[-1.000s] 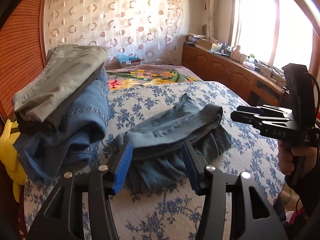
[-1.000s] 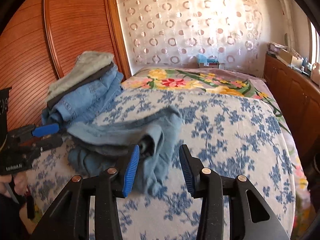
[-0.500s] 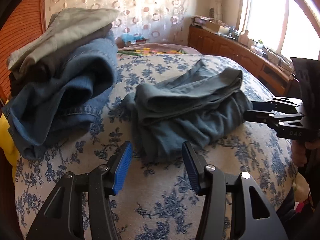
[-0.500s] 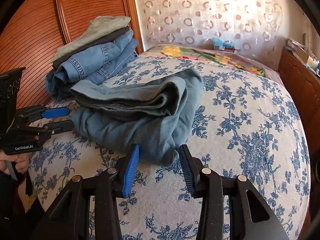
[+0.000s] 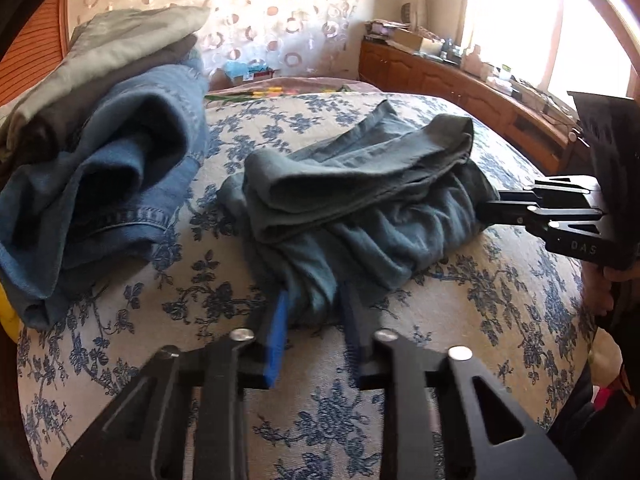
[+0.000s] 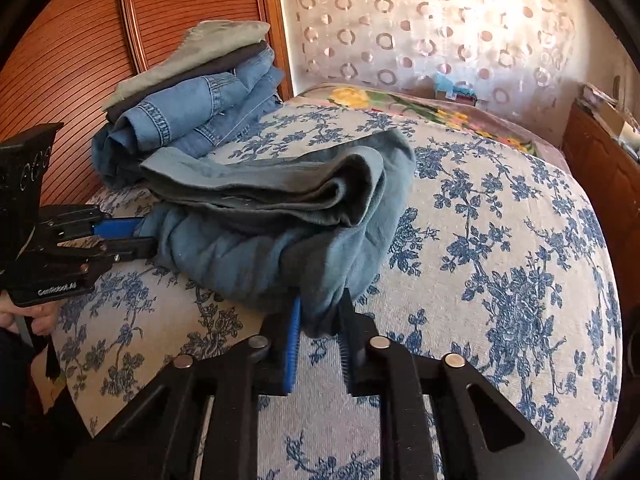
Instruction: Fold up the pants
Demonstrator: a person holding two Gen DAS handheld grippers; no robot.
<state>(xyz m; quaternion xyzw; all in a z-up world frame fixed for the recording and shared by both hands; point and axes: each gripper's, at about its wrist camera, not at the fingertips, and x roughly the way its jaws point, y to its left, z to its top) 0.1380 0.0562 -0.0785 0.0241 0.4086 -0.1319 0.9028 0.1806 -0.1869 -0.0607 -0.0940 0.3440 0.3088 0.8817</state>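
A crumpled pair of grey-blue pants (image 5: 360,200) (image 6: 272,208) lies in a heap on the flower-print bedspread (image 5: 180,292). My left gripper (image 5: 314,300) is at the near left edge of the heap. Its jaws are closing, and a bunched fold of the fabric is pinched between the blue pads. My right gripper (image 6: 320,304) is at the near right corner, jaws also closing, with a hanging fold squeezed between its pads. Each gripper shows from the side in the other's view: the right gripper (image 5: 492,206) and the left gripper (image 6: 144,234), both against the cloth.
A stack of folded jeans and grey pants (image 5: 100,140) (image 6: 192,96) sits at the left of the bed by a wooden louvred door (image 6: 80,40). A low wooden cabinet (image 5: 460,80) with clutter runs under the window at right. A hand (image 5: 596,292) holds the right gripper.
Both grippers dropped toward the bed and came up to the pants. Their jaws went from wide apart to closed on folds at the heap's near edge.
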